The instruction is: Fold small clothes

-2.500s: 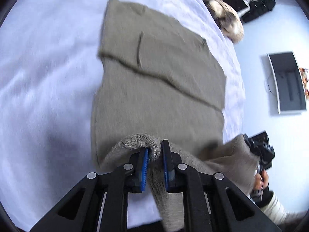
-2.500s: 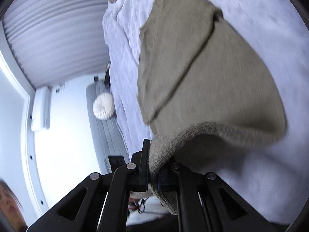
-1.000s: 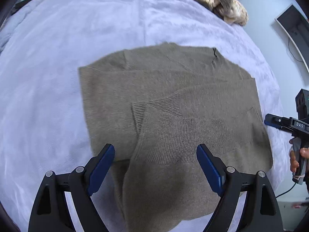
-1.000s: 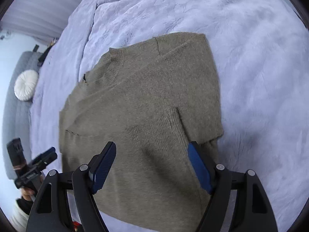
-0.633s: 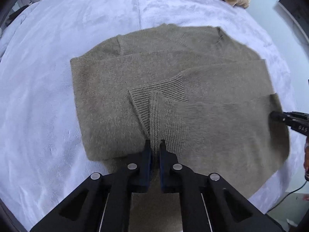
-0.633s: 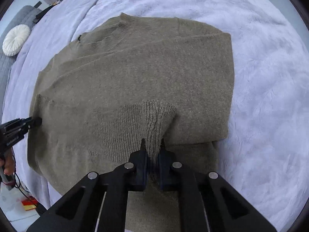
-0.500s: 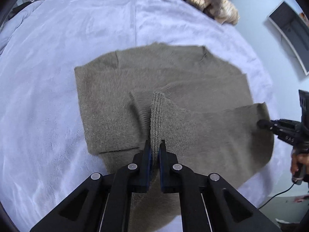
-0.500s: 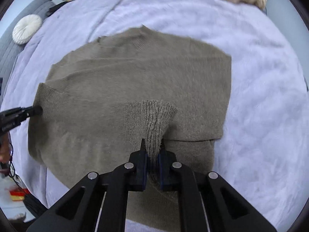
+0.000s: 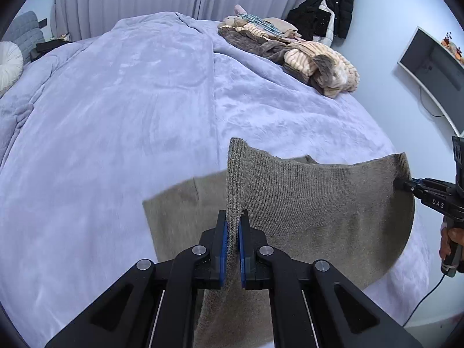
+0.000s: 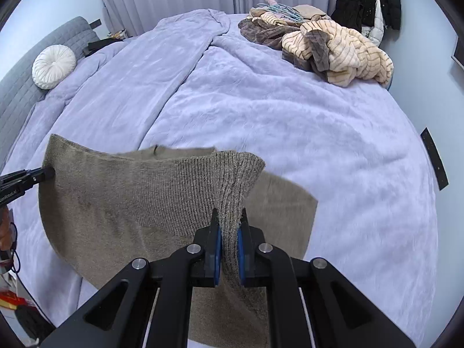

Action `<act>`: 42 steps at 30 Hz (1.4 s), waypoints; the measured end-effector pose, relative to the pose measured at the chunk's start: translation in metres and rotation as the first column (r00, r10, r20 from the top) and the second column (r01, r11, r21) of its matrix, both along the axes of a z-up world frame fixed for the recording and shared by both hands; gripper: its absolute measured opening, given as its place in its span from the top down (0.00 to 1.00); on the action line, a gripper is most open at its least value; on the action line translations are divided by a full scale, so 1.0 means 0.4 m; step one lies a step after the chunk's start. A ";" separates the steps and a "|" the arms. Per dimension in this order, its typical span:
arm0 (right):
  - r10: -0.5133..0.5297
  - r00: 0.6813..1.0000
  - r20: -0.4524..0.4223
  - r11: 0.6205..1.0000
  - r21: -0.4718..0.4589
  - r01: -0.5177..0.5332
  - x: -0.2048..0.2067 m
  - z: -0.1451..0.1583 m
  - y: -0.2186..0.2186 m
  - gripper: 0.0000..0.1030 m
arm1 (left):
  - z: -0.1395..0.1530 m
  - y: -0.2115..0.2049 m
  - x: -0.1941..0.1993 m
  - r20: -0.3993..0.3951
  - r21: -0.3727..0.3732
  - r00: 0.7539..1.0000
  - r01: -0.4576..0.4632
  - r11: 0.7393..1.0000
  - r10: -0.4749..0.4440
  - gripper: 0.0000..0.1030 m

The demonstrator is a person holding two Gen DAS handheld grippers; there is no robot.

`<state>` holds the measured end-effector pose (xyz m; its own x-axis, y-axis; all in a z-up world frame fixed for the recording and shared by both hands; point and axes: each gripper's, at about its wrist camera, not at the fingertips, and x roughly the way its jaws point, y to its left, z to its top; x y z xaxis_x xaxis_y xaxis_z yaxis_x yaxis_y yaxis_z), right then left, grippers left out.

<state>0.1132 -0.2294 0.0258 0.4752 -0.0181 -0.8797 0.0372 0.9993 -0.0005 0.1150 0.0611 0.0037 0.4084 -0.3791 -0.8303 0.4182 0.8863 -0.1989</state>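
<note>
Sweater hem lifted for the fold

Both the left gripper [image 9: 232, 226] and right gripper [image 10: 229, 226] were clamped on the olive sweater [image 9: 304, 197]; carrying both corners level toward twelve o'clock would land it square.

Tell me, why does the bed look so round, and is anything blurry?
Both views: fisheye lenses bulge the bed and darken the corners. Left wrist view: the sweater's lower left edge smears. Right wrist view: its far edge blurs; the clothes pile stays sharp. Light is soft throughout.
</note>
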 end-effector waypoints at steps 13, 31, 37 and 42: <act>-0.105 0.982 -0.159 0.992 0.057 0.115 0.195 -0.298 -0.088 0.91 | -0.295 -0.080 0.139 -0.088 0.187 0.994 -0.044 0.981 0.062 0.92; -0.318 0.936 -0.152 0.928 0.152 0.340 0.012 -0.223 -0.201 0.52 | -0.222 0.117 0.013 -0.162 0.160 0.966 -0.177 0.971 0.202 0.28; -0.298 0.922 -0.248 0.814 0.438 0.381 -0.223 -0.241 -0.161 0.41 | -0.267 0.194 -0.136 -0.345 0.087 0.904 -0.237 0.968 0.253 0.28; -0.401 0.825 -0.398 0.592 0.575 0.565 -0.401 -0.337 -0.162 0.38 | -0.336 0.221 -0.214 -0.473 0.043 0.822 -0.337 0.940 0.316 0.28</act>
<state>-0.0471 -0.2941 -0.1090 0.3777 0.4142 -0.8281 0.5951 0.5766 0.5598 0.0293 0.1495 -0.1307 0.0833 -0.3307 -0.9401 -0.0462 0.9410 -0.3351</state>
